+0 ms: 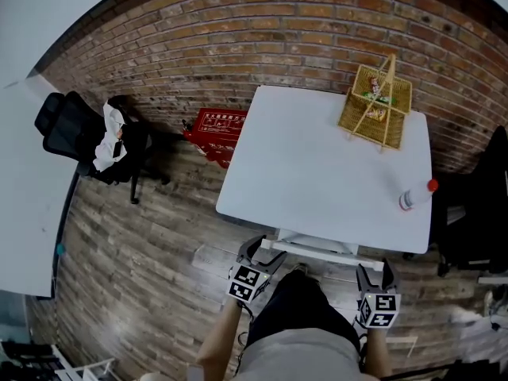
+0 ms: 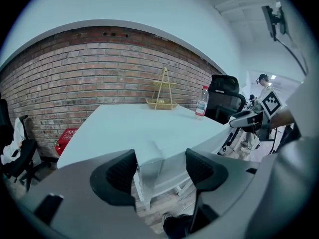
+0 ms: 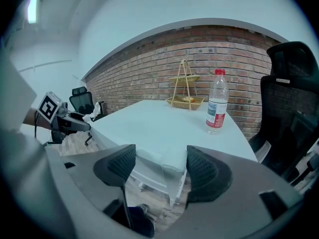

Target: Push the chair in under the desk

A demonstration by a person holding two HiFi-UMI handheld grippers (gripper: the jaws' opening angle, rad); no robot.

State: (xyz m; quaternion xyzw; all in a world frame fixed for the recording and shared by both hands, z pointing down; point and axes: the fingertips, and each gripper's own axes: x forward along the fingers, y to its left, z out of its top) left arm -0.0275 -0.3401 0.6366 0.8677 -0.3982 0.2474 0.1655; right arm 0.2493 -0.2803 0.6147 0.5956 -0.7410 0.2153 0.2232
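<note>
A white desk [image 1: 317,165] stands against the brick wall. One black office chair [image 1: 87,137] with a white cloth on it sits far left, well away from the desk. A second black chair [image 1: 476,213] stands by the desk's right side, close in the right gripper view [image 3: 289,103]. My left gripper [image 1: 258,252] and right gripper [image 1: 373,275] hover at the desk's near edge, both open and empty. In the left gripper view the jaws [image 2: 159,171] frame the desk's corner [image 2: 139,126]. In the right gripper view the jaws [image 3: 159,171] frame the other near corner [image 3: 159,123].
A wicker basket [image 1: 375,105] and a water bottle [image 1: 414,195] with a red cap stand on the desk. A red box [image 1: 216,129] lies on the wood floor by the wall. Another white table [image 1: 24,189] runs along the left edge.
</note>
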